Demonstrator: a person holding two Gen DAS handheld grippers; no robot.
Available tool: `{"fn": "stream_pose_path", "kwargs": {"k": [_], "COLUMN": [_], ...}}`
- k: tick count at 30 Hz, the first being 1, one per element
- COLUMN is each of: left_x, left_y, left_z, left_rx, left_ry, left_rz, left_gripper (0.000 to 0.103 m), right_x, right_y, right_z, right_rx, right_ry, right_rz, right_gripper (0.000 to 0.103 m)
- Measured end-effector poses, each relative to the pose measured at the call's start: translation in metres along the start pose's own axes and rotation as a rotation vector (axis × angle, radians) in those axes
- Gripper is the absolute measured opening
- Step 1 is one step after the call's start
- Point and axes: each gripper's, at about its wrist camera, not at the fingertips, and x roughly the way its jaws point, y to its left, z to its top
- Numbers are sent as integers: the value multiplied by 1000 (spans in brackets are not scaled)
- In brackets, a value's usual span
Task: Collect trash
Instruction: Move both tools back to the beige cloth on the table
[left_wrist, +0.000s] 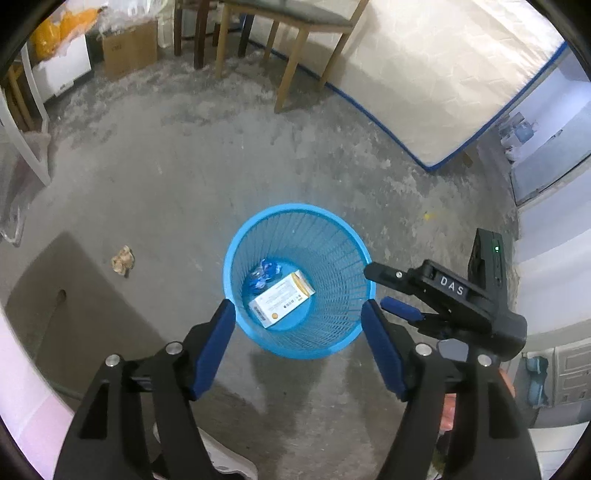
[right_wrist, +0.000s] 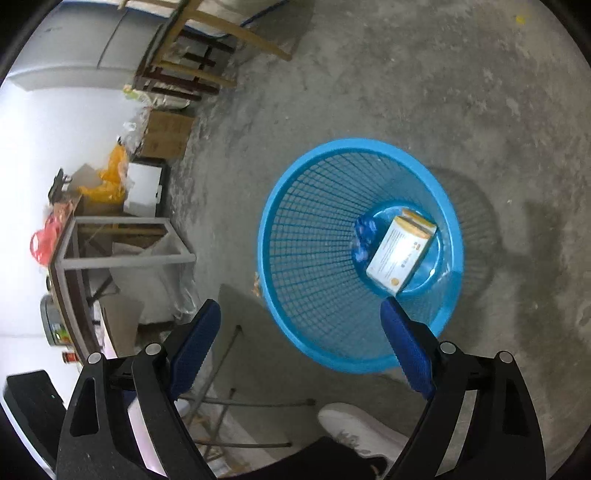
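Observation:
A blue mesh wastebasket (left_wrist: 332, 229) stands on the concrete floor and shows in both views (right_wrist: 303, 258). Inside lie a white and yellow carton (left_wrist: 282, 299) (right_wrist: 400, 251) and a crumpled blue wrapper (left_wrist: 264, 275) (right_wrist: 364, 236). A crumpled tan paper ball (left_wrist: 123, 259) lies on the floor left of the basket. My left gripper (left_wrist: 298, 315) is open and empty above the basket's near rim. My right gripper (right_wrist: 301, 314) is open and empty over the basket; it also shows in the left wrist view (left_wrist: 384, 290).
A wooden table (left_wrist: 291, 44) and a mattress (left_wrist: 443, 74) stand beyond the basket. Cardboard boxes (left_wrist: 129, 48) and yellow bags sit at the far left. A white shoe (right_wrist: 358, 428) is near the basket. A flat grey board (left_wrist: 74, 302) lies at the left.

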Motion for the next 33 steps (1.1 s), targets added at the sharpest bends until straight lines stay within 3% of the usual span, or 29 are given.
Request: {"fn": "stream_pose_path", "kwargs": {"k": [7,11,15,18,21,25,30,33], "left_x": [-86,-123,-157,-191,-221,-264,-299,-304], "left_y": [2,14,30,51,71,104,140,155], "left_z": [-42,-72,-104,-132,-157,-190,-208,-200], "left_rx": [46,27,-3,-50,-109,-169,-168,-144], "left_ry": [-178,-193,-229,-293,-373,-494,-560,-528], "left_rz": [5,-37,-33,-44,-43,-9,32,43], "left_gripper": [68,69,73,84,97,98,98,98], "right_x": [-39,-57,-72,-84,-93,-103,-76,-45], "right_y": [38,69,103,137,168,199,239,261], "right_z": [-38,-66,-99,-132,-166,-199,-232,-254], "right_rx": [-232,-370,-537,-726,-903,-1018,-1121,-1185], "right_ry": [-71,-139,-219,-308,-373,-390,-255,-161], "right_rz": [-86,-240,-331,-356,-330,-185,-5,44], "right_gripper": [93,95,95,95,95,95,95,95]}}
